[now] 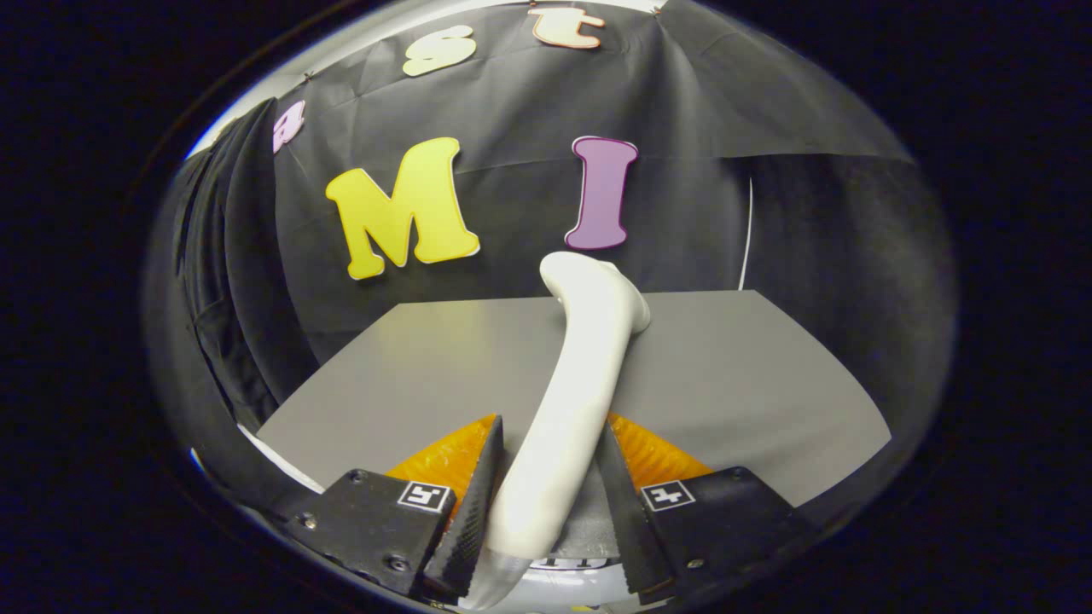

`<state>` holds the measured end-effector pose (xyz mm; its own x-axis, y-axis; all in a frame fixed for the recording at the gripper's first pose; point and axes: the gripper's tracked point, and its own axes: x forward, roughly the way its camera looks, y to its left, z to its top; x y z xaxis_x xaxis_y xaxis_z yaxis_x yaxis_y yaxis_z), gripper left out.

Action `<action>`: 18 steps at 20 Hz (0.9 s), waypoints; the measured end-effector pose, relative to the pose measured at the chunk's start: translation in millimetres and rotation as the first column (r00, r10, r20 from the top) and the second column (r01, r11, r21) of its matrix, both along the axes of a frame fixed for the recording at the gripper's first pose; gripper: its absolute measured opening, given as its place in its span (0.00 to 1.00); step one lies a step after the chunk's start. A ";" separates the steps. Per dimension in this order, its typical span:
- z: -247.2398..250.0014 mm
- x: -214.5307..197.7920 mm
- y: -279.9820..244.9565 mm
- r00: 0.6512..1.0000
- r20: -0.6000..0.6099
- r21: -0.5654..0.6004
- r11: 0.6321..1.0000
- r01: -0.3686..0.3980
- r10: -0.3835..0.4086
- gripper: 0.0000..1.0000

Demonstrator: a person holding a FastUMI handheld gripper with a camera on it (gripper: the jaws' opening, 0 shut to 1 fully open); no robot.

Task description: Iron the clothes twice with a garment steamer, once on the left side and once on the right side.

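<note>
gripper (550,503): fingers clamping both sides of the steamer's handle
garment steamer (589,358): white, rising ahead over the grey table (409,367)

A staged recording booth: black cloth wall (529,111) (draped) behind grey table (734,375).

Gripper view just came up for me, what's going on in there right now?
The gripper is shut on the white garment steamer, both fingers pressed against its handle. The steamer's head reaches out beyond the fingers, above a bare grey table in front of the black cloth wall. A dark garment hangs off to the left of the table; the steamer's head is not touching it.
</note>
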<state>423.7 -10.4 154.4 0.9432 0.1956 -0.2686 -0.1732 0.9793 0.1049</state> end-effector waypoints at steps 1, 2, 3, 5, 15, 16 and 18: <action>0.5 0.0 -0.3 1.000 -0.006 0.005 1.000 0.000 0.000 0.67; 2.0 0.2 0.7 1.000 -0.008 0.018 1.000 0.004 -0.004 0.62; 3.1 1.0 1.9 1.000 -0.014 0.029 1.000 0.008 -0.007 0.57; 2.7 1.1 7.8 1.000 -0.023 0.069 0.997 0.017 -0.015 0.47; 29.0 -43.7 17.1 1.000 -0.007 0.243 0.970 0.007 -0.006 0.33; 36.7 -53.3 22.0 1.000 0.005 0.262 0.965 0.001 -0.002 0.33; 56.8 -75.3 32.4 0.999 0.046 0.270 0.963 -0.010 -0.003 0.33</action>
